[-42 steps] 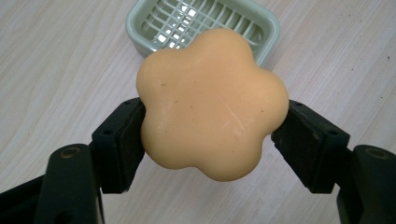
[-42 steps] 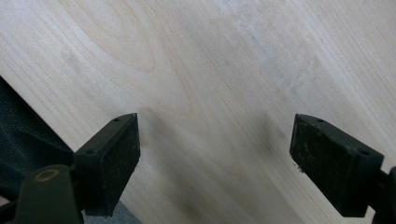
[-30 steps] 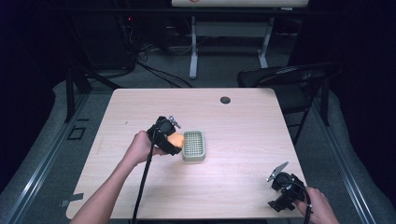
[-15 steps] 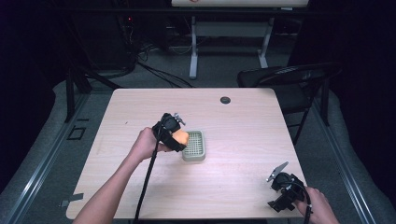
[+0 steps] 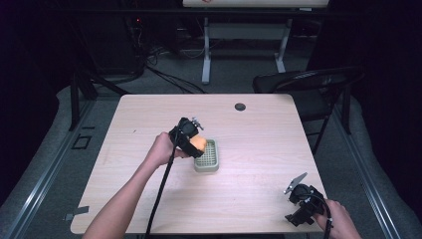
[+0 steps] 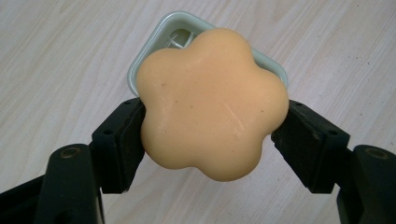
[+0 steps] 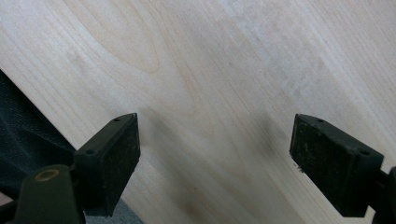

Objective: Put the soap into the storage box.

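Observation:
My left gripper (image 5: 193,140) (image 6: 212,128) is shut on an orange flower-shaped soap (image 5: 198,144) (image 6: 212,102), one jaw on each side. It holds the soap just above the left end of a pale green slotted soap dish (image 5: 208,157) (image 6: 159,42) in the middle of the wooden table (image 5: 259,144). The soap hides most of the dish in the left gripper view. My right gripper (image 5: 301,204) (image 7: 215,154) stands open near the table's front right corner, with bare wood between its jaws.
A small dark round grommet (image 5: 240,106) sits near the table's far edge. A black folding chair (image 5: 308,84) stands off the far right corner. The table's front edge (image 7: 51,109) runs close to the right gripper.
My left gripper has carried the soap to the right, from beside the dish to over its left end. The right gripper has stayed in place.

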{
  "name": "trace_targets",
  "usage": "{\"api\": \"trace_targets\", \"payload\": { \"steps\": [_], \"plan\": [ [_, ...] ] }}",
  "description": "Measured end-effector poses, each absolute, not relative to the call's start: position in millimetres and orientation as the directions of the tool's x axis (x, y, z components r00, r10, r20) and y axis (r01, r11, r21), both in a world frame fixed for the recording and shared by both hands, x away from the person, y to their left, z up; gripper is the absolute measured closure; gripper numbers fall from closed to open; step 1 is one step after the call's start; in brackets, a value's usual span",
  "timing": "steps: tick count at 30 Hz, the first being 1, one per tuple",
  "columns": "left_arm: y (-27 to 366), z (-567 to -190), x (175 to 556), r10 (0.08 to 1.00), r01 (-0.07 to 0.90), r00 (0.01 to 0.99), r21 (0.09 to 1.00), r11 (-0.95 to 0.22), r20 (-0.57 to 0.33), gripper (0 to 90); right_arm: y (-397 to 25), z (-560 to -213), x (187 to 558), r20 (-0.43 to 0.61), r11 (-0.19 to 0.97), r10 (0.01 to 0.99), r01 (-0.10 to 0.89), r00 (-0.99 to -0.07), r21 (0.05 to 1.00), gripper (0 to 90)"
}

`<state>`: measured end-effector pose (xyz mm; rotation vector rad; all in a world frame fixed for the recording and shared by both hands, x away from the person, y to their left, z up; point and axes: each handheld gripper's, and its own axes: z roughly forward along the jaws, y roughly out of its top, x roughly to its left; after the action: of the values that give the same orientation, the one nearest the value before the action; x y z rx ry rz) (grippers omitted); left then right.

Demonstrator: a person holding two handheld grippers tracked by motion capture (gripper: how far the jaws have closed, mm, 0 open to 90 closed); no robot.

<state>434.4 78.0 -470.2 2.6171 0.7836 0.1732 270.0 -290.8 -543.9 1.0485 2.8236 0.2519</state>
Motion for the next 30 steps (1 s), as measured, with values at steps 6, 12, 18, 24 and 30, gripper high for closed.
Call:
{"api": "trace_targets", "payload": {
  "steps": [6, 12, 18, 24, 30],
  "plan": [
    [71, -477, 439, 0.552, 0.505, 0.834, 0.411, -0.759, -0.006, 28.2, -291, -544, 270, -0.056, 0.744, 0.658, 0.637, -0.751, 0.199, 15.7],
    [66, -485, 444, 0.555, 0.511, 0.832, 0.411, -0.755, -0.013, 28.2, -291, -544, 270, -0.056, 0.744, 0.659, 0.638, -0.75, 0.198, 15.8],
    [62, -495, 450, 0.551, 0.51, 0.834, 0.402, -0.76, -0.017, 28.2, -291, -543, 270, -0.054, 0.75, 0.653, 0.634, -0.756, 0.19, 15.7],
    [59, -506, 453, 0.548, 0.51, 0.836, 0.398, -0.763, -0.022, 28.2, -291, -543, 270, -0.055, 0.744, 0.659, 0.639, -0.75, 0.195, 15.7],
    [53, -515, 455, 0.538, 0.503, 0.843, 0.383, -0.774, -0.02, 28.2, -291, -543, 269, -0.056, 0.743, 0.66, 0.64, -0.749, 0.194, 15.7]
  ]
}}
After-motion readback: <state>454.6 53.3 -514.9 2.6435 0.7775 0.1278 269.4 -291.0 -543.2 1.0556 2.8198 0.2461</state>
